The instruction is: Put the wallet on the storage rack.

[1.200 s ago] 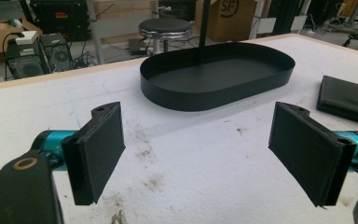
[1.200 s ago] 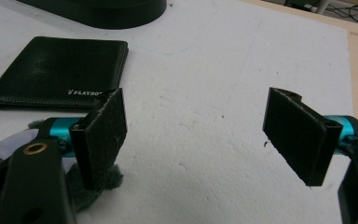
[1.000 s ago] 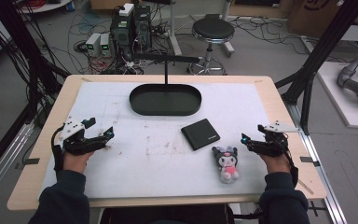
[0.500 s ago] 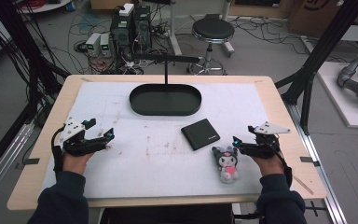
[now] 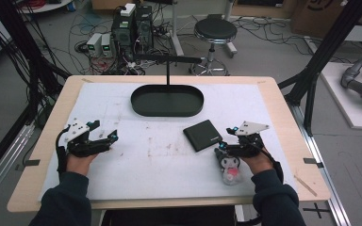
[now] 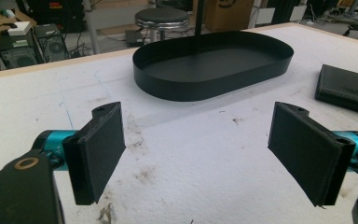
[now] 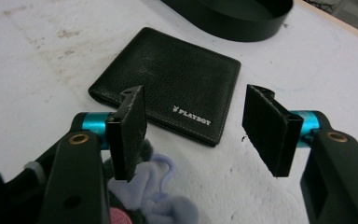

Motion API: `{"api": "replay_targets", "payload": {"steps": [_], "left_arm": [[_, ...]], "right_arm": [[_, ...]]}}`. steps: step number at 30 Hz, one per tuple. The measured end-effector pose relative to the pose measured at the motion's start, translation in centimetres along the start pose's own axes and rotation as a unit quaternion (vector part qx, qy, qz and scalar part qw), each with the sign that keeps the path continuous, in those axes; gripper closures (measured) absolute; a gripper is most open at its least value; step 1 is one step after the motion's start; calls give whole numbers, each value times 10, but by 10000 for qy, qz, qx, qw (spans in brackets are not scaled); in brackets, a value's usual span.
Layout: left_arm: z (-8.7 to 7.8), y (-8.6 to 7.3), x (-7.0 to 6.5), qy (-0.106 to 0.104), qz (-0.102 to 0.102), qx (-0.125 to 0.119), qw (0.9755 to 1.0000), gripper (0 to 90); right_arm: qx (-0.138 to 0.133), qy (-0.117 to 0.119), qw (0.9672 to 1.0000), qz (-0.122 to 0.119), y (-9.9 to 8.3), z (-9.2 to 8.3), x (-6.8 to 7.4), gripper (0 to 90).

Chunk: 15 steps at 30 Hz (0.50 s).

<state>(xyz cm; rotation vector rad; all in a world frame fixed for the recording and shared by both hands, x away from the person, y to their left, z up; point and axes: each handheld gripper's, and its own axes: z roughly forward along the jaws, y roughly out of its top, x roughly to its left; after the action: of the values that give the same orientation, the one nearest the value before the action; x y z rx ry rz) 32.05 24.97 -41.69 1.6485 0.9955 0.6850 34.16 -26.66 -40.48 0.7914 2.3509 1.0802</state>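
Overhead, right gripper (image 5: 227, 140) sits just beside a plush toy (image 5: 229, 168); flat black wallet (image 5: 202, 135) near, oval tray (image 5: 167, 100) beyond. Left gripper (image 6: 200, 154): padded jaws wide, bare scuffed table (image 6: 191, 186) between. Right gripper view: jaws have just been closing, part open, holding nothing; grained leather wallet ahead, fuzzy toy by one jaw.

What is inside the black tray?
The tray looks empty: its dark floor shows bare in the left gripper view. A thin black post crosses it in the pictures; the strip of floor behind the near wall is hidden.
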Motion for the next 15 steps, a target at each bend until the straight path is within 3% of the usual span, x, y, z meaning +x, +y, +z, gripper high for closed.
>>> {"api": "replay_targets", "payload": {"steps": [3,5,9,11,14,15], "left_arm": [[0,0,0,7,-14,-6,10000,183],[0,0,0,8,-17,-3,10000,183],[1,1,-1,-6,-7,-11,10000,183],[2,0,0,-11,-16,-16,10000,183],[2,0,0,-13,-17,-6,10000,183],[1,0,0,-26,-10,-4,10000,183]], "right_arm": [[22,70,9998,-162,6,4,0,410],[75,177,9989,-434,22,9,3,403],[129,207,9987,-447,37,14,7,375],[220,198,9987,-419,50,23,15,319],[310,222,9985,-384,55,32,21,295],[437,250,9981,-358,57,42,29,279]]}}
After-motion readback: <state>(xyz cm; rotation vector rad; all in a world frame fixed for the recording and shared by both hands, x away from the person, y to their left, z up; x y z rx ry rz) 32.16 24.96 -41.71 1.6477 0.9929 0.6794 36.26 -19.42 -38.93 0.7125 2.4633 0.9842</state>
